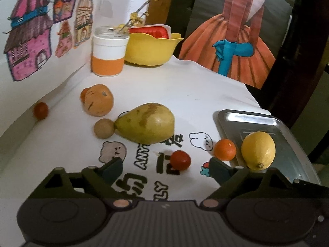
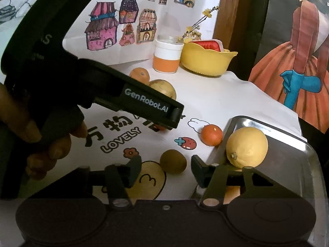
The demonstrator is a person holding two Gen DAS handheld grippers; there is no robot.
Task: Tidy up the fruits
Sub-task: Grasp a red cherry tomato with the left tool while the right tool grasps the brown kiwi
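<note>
So the lemon (image 1: 258,150) is already sitting in the metal tray (image 1: 265,121) at the desk's right edge, everything else is loose on the white cloth (image 1: 185,86). Left tongs (image 1: 164,167) are spread wide and empty, with the small red fruit (image 1: 180,160) right between the fingers, so that's the pick I'd guess is happening. I'd push in a bit more and close gently around its middle, it's round and will probably squirt out if pinched off-centre. Right tongs (image 2: 166,171) are also spread and holding nothing, lined up on the brown round fruit (image 2: 173,161). Small orange (image 1: 225,149) sits just beside the tray rim, so lift over it. The pear (image 1: 147,122) and the rest are further back, plenty of room there, but the tray is close to the desk edge, don't shove it.
</note>
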